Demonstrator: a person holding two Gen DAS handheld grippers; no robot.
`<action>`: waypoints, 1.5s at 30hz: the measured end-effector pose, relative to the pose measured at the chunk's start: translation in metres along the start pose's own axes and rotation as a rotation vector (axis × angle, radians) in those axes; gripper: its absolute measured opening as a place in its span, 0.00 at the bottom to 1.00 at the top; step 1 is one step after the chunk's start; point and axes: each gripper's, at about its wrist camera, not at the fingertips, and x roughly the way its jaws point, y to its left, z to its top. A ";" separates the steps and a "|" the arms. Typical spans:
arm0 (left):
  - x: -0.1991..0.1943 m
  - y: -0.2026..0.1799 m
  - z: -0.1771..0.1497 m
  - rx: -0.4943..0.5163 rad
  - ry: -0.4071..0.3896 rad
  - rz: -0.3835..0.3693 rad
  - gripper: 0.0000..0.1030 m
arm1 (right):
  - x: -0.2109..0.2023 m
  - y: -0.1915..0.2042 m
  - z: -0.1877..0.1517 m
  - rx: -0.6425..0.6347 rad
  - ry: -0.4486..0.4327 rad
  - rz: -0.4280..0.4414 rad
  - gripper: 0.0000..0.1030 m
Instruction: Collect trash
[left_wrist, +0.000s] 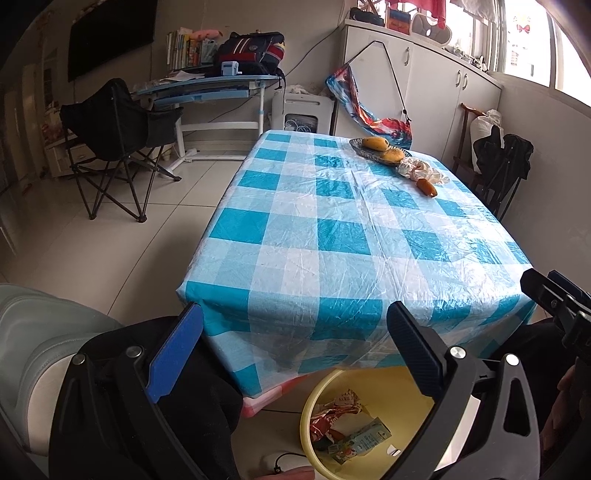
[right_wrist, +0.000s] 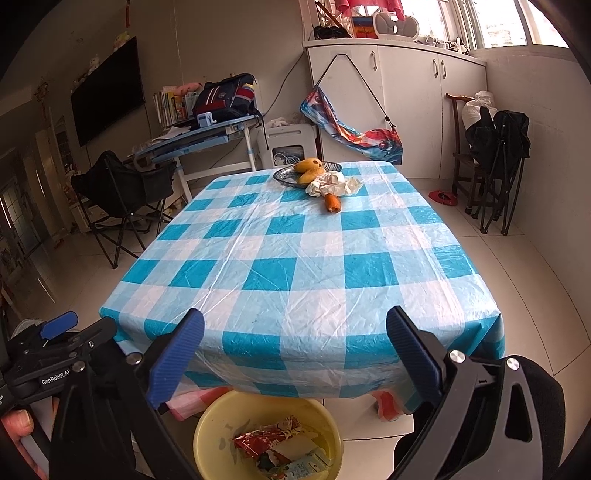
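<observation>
Both my tongs stand wide apart and carry nothing: left tongs (left_wrist: 295, 354), right tongs (right_wrist: 295, 358), each held just off the near edge of the worktop (right_wrist: 295, 266). Below that edge, on the floor, sits the yellow basin (right_wrist: 207, 435) with the collected trash: a torn red wrapper (right_wrist: 266, 437) and a small carton (left_wrist: 364, 441). Near the worktop's far edge lies a crumpled white wrapper (right_wrist: 330, 184), touching a plate of mangoes (right_wrist: 306, 170), with an orange piece (right_wrist: 332, 203) beside it.
</observation>
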 end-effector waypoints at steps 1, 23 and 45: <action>0.003 -0.001 0.001 0.002 0.003 -0.001 0.93 | 0.007 -0.003 0.004 0.001 0.010 -0.001 0.92; 0.058 0.021 0.030 -0.125 0.071 -0.017 0.93 | 0.214 -0.053 0.124 0.047 0.246 -0.009 0.58; 0.261 -0.209 0.227 0.121 0.229 -0.340 0.93 | 0.163 -0.079 0.079 0.217 0.291 0.218 0.20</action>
